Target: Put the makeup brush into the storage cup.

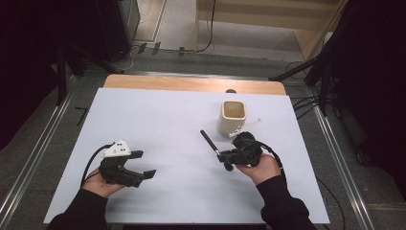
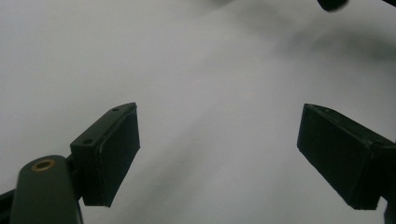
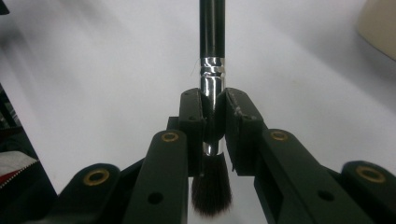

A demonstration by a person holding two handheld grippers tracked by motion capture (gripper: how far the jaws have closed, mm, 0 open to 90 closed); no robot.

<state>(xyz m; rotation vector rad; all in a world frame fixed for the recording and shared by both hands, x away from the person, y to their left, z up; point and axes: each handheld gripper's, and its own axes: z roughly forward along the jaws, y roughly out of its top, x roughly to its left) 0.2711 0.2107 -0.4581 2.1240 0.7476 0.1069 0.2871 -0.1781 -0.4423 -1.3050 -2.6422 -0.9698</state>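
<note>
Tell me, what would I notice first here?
Probably the brush, pinched by its shiny metal collar in the right gripper, bristles toward the hand. Just beyond it stands a cream cup on the white table. At the near left, the left gripper hangs open with nothing in it.

The high view looks forward and down over the whole white-topped desk [image 1: 182, 124]. Both gripper views sit low along their jaws, close over that same white surface.

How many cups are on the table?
1. The cup stands upright on the far right part of the white table, just beyond the right gripper, which holds a brush.
</note>
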